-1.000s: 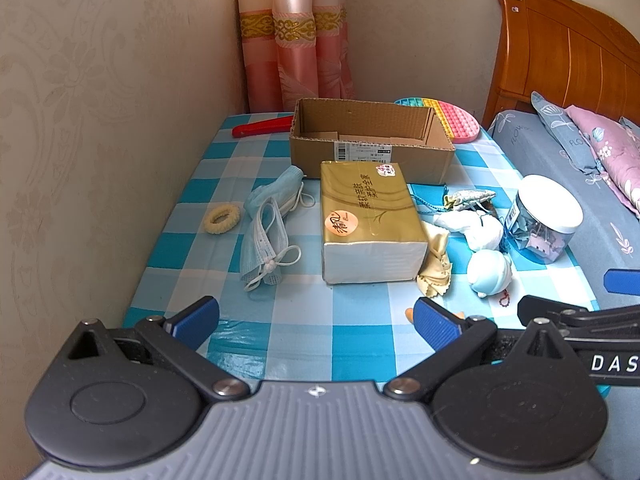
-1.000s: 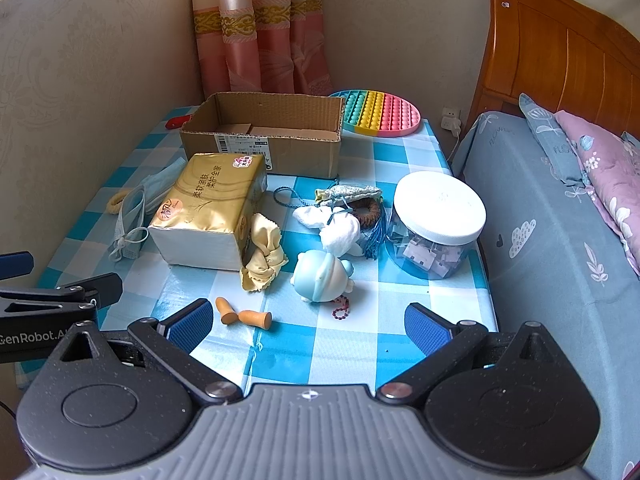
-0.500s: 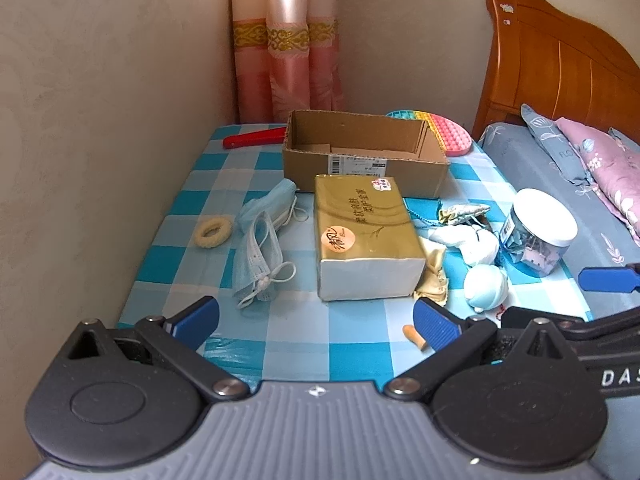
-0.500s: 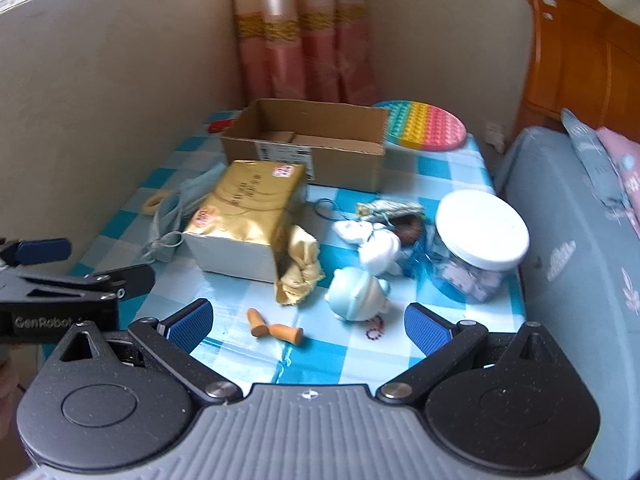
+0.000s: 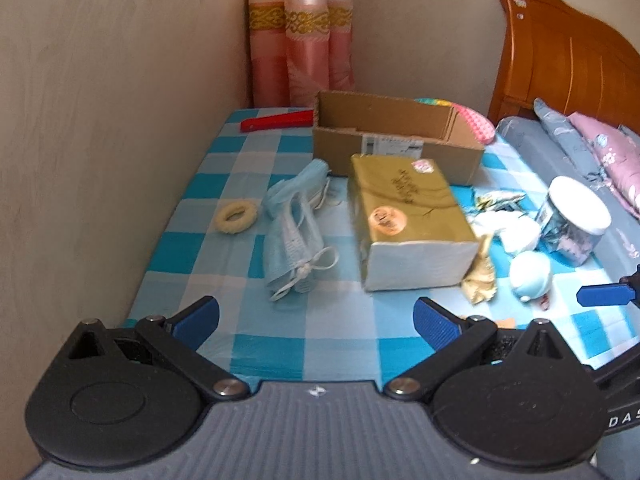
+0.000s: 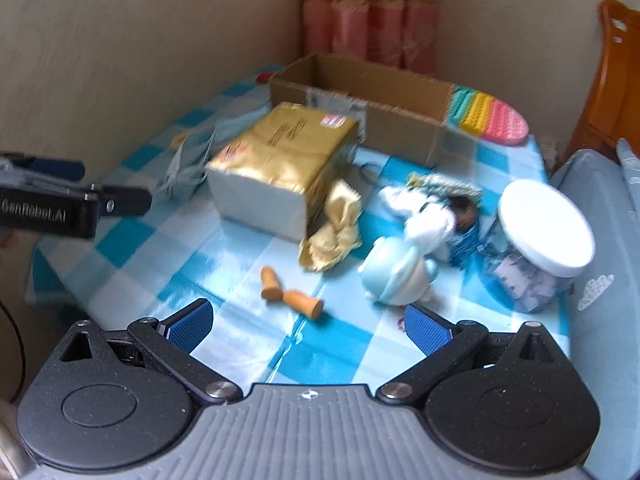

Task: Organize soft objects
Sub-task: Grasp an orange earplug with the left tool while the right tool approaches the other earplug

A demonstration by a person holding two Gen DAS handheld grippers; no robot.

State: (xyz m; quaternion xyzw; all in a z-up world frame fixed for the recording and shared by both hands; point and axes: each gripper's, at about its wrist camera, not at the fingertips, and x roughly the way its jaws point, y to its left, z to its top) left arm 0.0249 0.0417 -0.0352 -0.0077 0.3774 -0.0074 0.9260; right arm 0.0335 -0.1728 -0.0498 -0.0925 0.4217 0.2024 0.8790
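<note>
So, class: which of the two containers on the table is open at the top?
The cardboard box: its top is open, while the clear jar wears a white lid.

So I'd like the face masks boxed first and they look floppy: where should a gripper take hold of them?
Probably at the near end of the face masks, where the white ear loops are knotted and the layers bunch into one bundle. Come from above with the open left gripper, fingers straddling the narrow width. The gold tissue pack lies close on the right, so a side approach looks cramped.
</note>
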